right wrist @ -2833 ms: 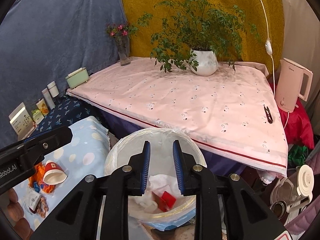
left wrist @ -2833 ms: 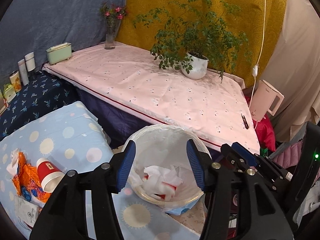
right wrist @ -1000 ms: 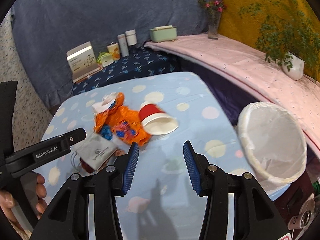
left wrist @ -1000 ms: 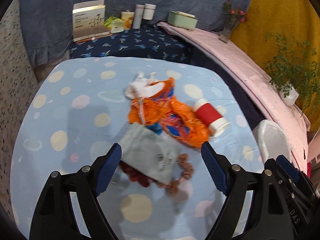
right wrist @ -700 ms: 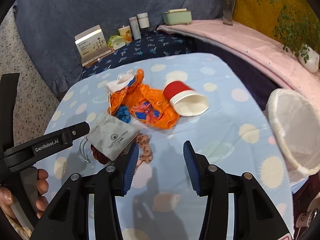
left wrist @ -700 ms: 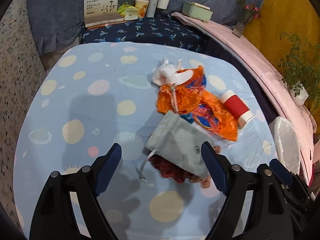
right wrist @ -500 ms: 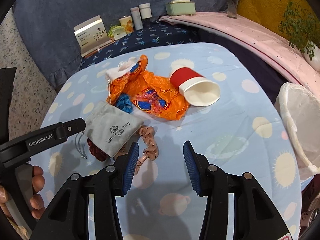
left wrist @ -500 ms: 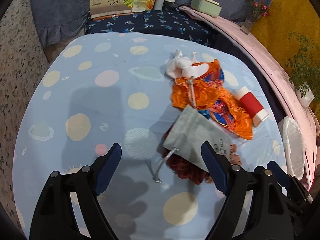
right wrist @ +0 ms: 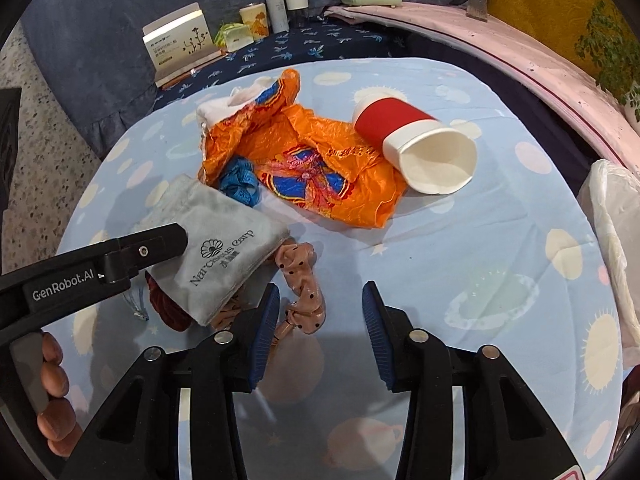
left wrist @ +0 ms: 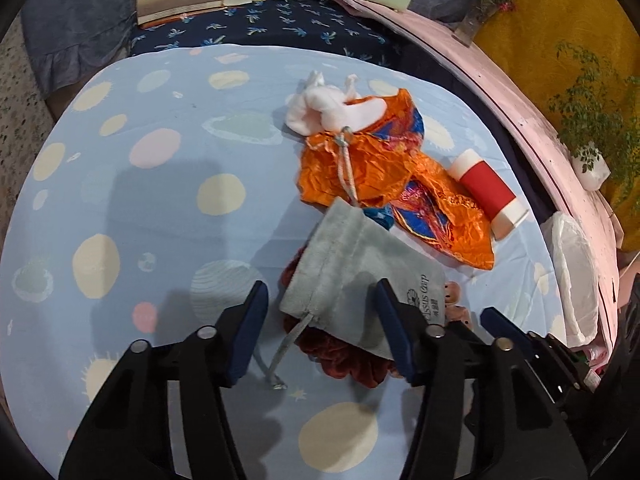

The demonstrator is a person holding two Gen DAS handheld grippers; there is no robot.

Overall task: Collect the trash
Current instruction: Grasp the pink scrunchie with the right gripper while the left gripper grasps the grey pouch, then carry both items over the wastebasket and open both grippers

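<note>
While both grippers hang over the blue spotted table [left wrist: 168, 184], the scene reads like this:

Left gripper [left wrist: 322, 328]: jaws closing around the near end of the grey pouch [left wrist: 360, 280]; the pads stand either side of it and do not press it yet.
Right gripper [right wrist: 318, 324]: jaws closing over bare cloth, nothing gripped; the pink dotted scrunchie [right wrist: 302, 280] lies just beside its left pad.
Pouch: flat on the table, drawstring trailing toward the left gripper, lying on top of a dark red scrunchie [left wrist: 344, 360].
Wrapper [right wrist: 312, 160]: crumpled orange plastic in the middle of the table, touching the pouch's far corner, with a small blue wad [right wrist: 240, 182] on its near edge.
Tissue [left wrist: 328, 108]: white, bunched at the wrapper's far end.
Cup [right wrist: 420, 148]: red and white paper, on its side, mouth toward the right gripper, resting against the wrapper.
Bin [right wrist: 612, 240]: white-lined, at the table's right edge, well apart from the pile.
Hand [right wrist: 52, 400]: fingers wrapped on the left gripper's handle.
Background: box [right wrist: 180, 42] and jars [right wrist: 286, 2] on the dark shelf beyond the table.
</note>
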